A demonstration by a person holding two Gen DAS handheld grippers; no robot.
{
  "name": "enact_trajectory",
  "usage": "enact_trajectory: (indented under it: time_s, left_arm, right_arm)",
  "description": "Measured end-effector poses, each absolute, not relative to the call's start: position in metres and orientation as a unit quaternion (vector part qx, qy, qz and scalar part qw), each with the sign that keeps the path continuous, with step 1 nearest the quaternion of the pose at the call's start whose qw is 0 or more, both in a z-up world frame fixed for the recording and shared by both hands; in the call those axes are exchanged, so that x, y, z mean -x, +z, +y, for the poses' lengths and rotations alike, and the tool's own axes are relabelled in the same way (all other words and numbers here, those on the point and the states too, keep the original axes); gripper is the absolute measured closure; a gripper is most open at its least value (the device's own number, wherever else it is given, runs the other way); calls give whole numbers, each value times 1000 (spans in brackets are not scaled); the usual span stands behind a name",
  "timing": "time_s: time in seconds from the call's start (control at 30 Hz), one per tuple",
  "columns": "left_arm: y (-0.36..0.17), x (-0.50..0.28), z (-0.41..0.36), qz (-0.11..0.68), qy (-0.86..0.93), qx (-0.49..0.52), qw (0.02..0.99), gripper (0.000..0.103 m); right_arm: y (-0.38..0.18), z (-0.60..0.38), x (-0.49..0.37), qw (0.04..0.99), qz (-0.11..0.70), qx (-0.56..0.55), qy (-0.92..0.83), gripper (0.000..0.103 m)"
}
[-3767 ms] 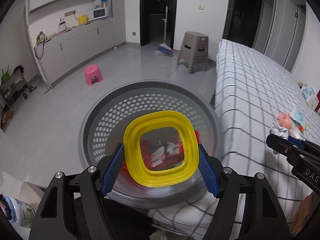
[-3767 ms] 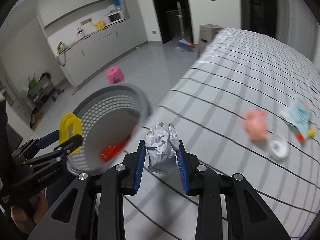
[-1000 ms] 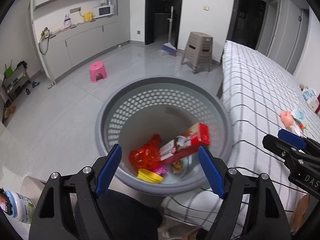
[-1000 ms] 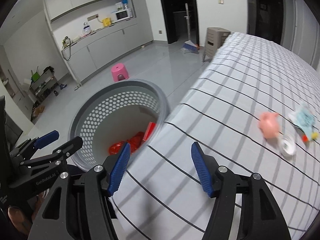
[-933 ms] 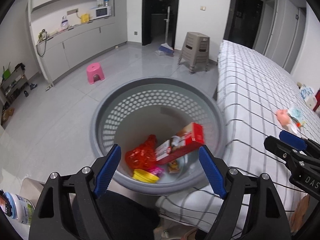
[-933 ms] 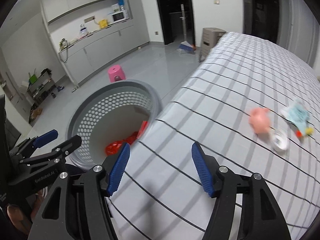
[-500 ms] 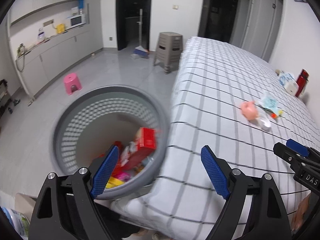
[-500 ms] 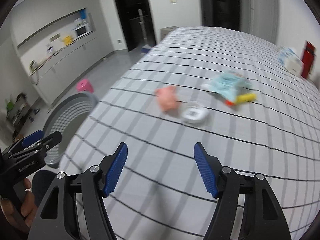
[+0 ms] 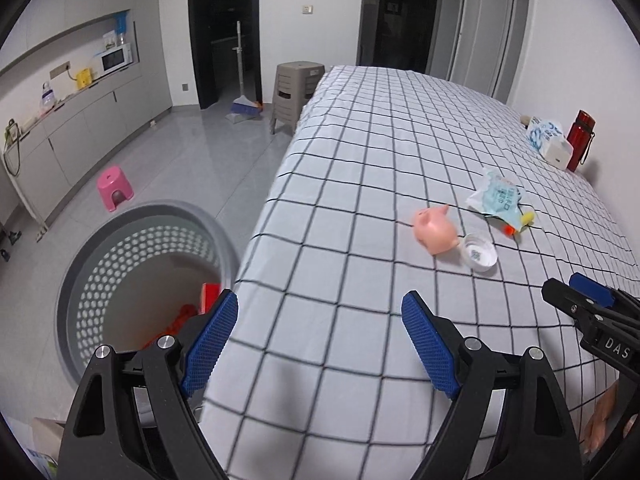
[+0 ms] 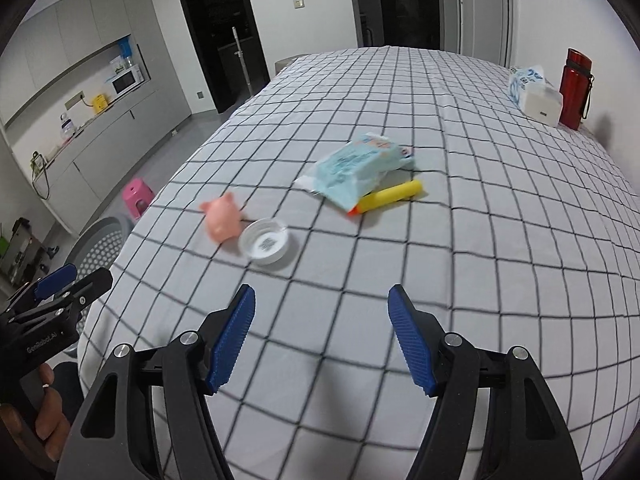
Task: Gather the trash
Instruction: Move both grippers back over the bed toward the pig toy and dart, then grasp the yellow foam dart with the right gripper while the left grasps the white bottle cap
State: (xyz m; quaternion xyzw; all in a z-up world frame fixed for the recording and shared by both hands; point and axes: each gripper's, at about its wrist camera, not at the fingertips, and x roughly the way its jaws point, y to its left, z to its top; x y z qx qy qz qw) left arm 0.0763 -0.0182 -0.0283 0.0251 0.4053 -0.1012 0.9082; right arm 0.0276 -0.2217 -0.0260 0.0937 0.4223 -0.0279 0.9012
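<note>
On the checked tablecloth (image 9: 360, 184) lie a pink pig toy (image 9: 435, 231) (image 10: 222, 219), a white lid (image 9: 478, 251) (image 10: 265, 241), a light blue wrapper (image 9: 496, 197) (image 10: 360, 166) and a yellow foam dart (image 10: 387, 196). The grey perforated basket (image 9: 80, 280) stands on the floor at the table's left edge, with red trash inside. My left gripper (image 9: 320, 340) is open and empty over the table's near edge. My right gripper (image 10: 320, 332) is open and empty, a short way in front of the lid.
A red bottle (image 10: 574, 88) and a tissue pack (image 10: 534, 88) stand at the table's far right. A pink stool (image 9: 115, 193), a grey stool (image 9: 296, 92) and a broom (image 9: 242, 104) are on the floor beyond the basket.
Both grippers let go of their trash into the basket, then swung right from the basket to the table. The pig, lid and wrapper are now closer.
</note>
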Motion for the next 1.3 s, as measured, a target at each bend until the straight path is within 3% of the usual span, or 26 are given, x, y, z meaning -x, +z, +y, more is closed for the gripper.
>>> enact_trajectory:
  time_s: [0.57, 1.3]
  left_arm:
    - [-36, -92, -96, 415, -116, -33, 902, 19]
    - [-46, -95, -111, 427, -92, -30, 899, 19]
  right_arm:
    - [-43, -281, -75, 894, 442, -66, -18, 37]
    - [-58, -277, -125, 883, 466, -44, 10, 34]
